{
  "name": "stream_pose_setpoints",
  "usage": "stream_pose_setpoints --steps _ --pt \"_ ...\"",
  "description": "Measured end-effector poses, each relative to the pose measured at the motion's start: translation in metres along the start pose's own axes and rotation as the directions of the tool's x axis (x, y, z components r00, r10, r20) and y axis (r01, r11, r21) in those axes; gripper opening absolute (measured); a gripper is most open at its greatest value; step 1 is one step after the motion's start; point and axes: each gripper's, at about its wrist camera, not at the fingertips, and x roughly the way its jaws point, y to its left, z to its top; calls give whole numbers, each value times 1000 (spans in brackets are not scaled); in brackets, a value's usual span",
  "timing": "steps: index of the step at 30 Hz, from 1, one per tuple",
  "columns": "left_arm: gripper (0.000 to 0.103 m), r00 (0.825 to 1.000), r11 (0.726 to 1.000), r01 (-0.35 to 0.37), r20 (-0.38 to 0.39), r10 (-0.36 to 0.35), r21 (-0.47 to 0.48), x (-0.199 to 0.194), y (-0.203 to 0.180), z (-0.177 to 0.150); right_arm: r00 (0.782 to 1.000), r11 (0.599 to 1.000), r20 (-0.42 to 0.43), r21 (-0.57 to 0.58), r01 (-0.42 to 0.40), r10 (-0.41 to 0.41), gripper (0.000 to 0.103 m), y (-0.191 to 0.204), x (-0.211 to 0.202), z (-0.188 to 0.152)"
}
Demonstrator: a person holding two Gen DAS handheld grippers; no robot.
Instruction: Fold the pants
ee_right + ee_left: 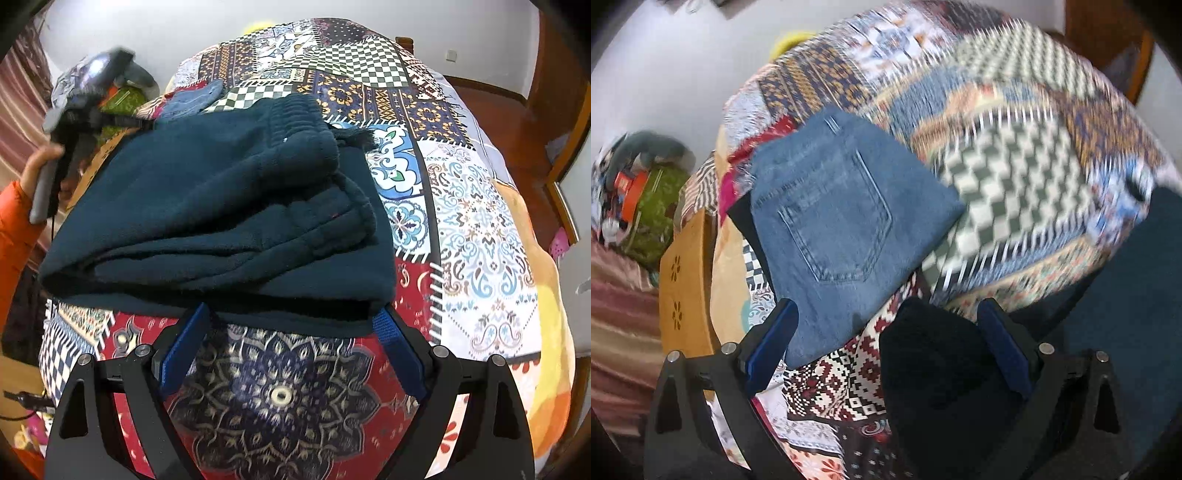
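The right claw [293,332] gapes empty just before the folded teal fleece pants [221,206] on the patchwork bedspread [480,229]. The left claw [886,325], also spread wide, hovers beside folded jeans [842,206] beyond those pants.

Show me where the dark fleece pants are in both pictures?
Left wrist view: the dark fleece pants sit at bottom centre, a dark mass between the open left gripper jaws, just right of the folded jeans.
Right wrist view: the pants fill the middle as a folded stack, just ahead of the open right gripper.
Shared landmark: the jeans, and the patchwork bedspread.
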Motion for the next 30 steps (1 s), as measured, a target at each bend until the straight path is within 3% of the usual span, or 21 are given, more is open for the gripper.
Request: stream_pose_setpoints --steps 7,11,16,23,30 --pt "99 999 996 -6 31 9 -88 -8 22 -47 1000 999 -6 -28 27 -27 89 1 6 14" --pt "99 998 987 51 -23 -55 -151 -15 40 -83 999 997 10 -58 44 -44 88 4 -1 10" --pt "99 994 968 91 -37 -103 -235 -40 48 -132 998 999 43 -37 37 -35 88 2 -14 6" --pt "98 986 942 159 6 -165 -295 -75 31 -175 993 1000 117 -23 21 -18 88 4 -41 4" --pt "93 966 917 255 45 -254 -306 -98 4 -184 989 999 151 -38 3 2 88 11 -54 0"
